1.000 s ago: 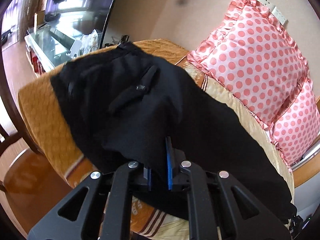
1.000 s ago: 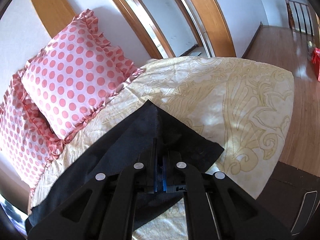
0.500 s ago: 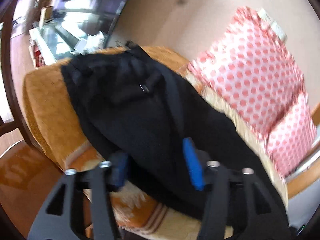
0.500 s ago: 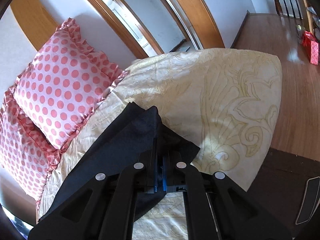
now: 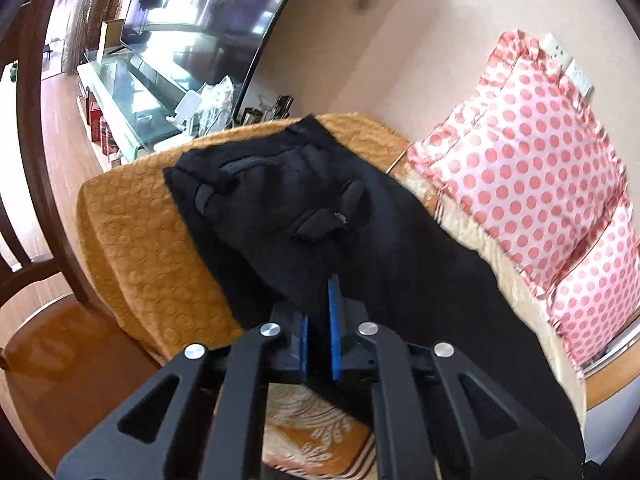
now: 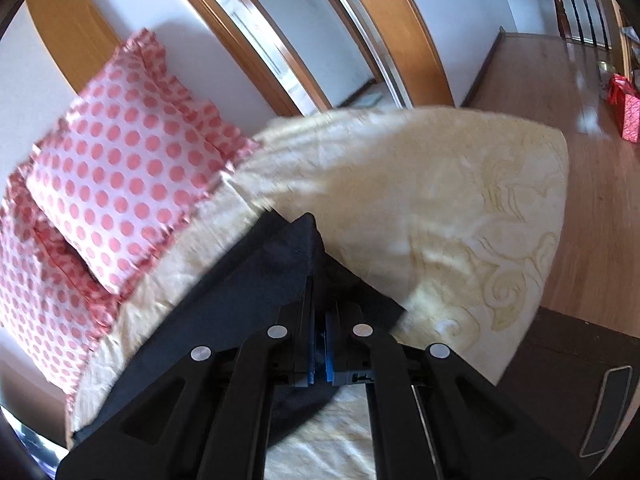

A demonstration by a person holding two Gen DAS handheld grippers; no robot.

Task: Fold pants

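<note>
Black pants [image 5: 320, 216] lie lengthwise along a sofa seat, waistband and pockets at the far end over an orange cover. My left gripper [image 5: 320, 320] is shut on the near edge of the pants at mid-length; black cloth fills the gap between its blue pads. In the right wrist view the leg end of the pants [image 6: 256, 280] is lifted off the cream cover into a peak. My right gripper [image 6: 318, 320] is shut on that leg hem.
Two pink polka-dot pillows [image 5: 532, 168] lean on the sofa back; they also show in the right wrist view [image 6: 120, 184]. A TV and glass stand [image 5: 132, 92] are beyond the sofa's end. The cream cover [image 6: 460, 208] and wood floor [image 6: 592, 184] lie to the right.
My left gripper opened half a second ago and has shut again on the pants' near edge. My right gripper has lifted the leg hem and carried it toward the pillows.
</note>
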